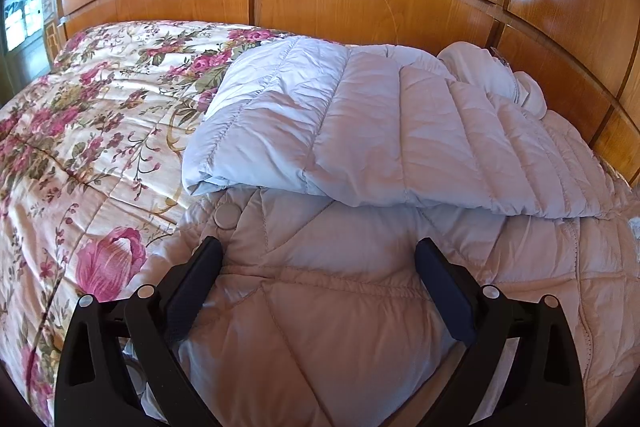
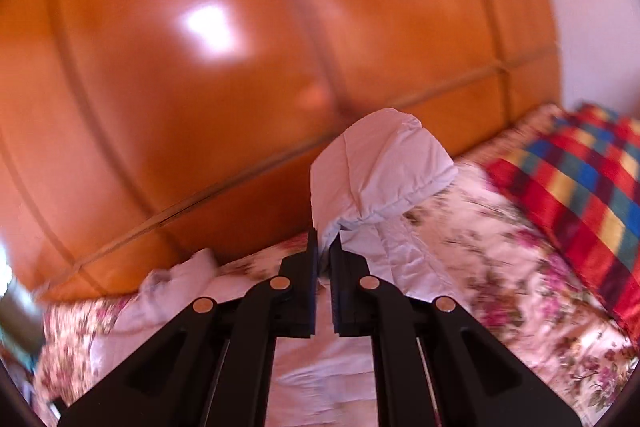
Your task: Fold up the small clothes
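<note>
The pale blue jacket lies half-folded on a pink coat on the floral bed. The right claw pinches its lifted end; the left claw hovers wide, holding nothing. Best carry that end across evenly, keeping the edges lined up.

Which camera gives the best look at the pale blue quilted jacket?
The left wrist view: the pale blue quilted jacket lies sharp, folded across a pink quilted jacket. The right wrist view is blurred, showing only a pale fabric piece pinched in the right claw.
</note>
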A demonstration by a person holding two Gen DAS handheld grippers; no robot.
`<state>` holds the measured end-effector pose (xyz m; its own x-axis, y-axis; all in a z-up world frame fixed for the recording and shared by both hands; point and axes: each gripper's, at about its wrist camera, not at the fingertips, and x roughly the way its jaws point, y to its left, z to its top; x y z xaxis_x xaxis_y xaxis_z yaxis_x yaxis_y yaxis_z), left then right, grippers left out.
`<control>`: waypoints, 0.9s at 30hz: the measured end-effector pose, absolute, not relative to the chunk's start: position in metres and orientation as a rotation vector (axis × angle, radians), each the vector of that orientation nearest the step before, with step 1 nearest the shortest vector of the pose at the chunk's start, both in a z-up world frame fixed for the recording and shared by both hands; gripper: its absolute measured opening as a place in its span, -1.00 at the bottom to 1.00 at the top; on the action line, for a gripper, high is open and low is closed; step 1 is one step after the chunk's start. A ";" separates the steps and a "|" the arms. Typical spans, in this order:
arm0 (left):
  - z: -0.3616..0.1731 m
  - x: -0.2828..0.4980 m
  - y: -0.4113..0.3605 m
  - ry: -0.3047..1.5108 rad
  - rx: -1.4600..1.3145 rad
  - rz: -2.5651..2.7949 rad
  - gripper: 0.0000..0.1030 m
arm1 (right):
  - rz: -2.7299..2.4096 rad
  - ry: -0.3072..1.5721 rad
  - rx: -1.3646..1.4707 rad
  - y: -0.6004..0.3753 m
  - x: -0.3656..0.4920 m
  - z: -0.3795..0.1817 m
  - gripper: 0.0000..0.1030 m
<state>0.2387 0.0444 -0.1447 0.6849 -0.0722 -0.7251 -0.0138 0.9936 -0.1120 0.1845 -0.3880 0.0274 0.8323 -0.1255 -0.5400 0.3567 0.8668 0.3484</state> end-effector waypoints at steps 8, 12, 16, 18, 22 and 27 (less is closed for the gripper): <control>-0.144 0.238 0.047 0.812 -0.123 -0.040 0.85 | -0.069 0.570 0.373 -0.270 0.223 0.025 -0.91; -0.144 0.238 0.047 0.810 -0.131 -0.043 0.85 | 0.041 0.635 0.353 -0.210 0.239 0.003 -0.91; -0.144 0.237 0.048 0.809 -0.136 -0.046 0.85 | 0.133 0.709 0.320 -0.160 0.245 -0.026 -0.91; -0.144 0.237 0.049 0.808 -0.140 -0.048 0.85 | 0.170 0.747 0.304 -0.141 0.249 -0.040 -0.91; -0.144 0.238 0.050 0.808 -0.146 -0.050 0.85 | 0.230 0.835 0.278 -0.109 0.252 -0.074 -0.76; -0.145 0.238 0.051 0.807 -0.153 -0.055 0.86 | 0.278 0.895 0.310 -0.104 0.245 -0.092 -0.10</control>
<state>0.2377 0.0511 -0.1450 0.6910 -0.1073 -0.7149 -0.0090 0.9876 -0.1569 0.2445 -0.1037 -0.0916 0.5958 0.3625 -0.7167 -0.1073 0.9203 0.3763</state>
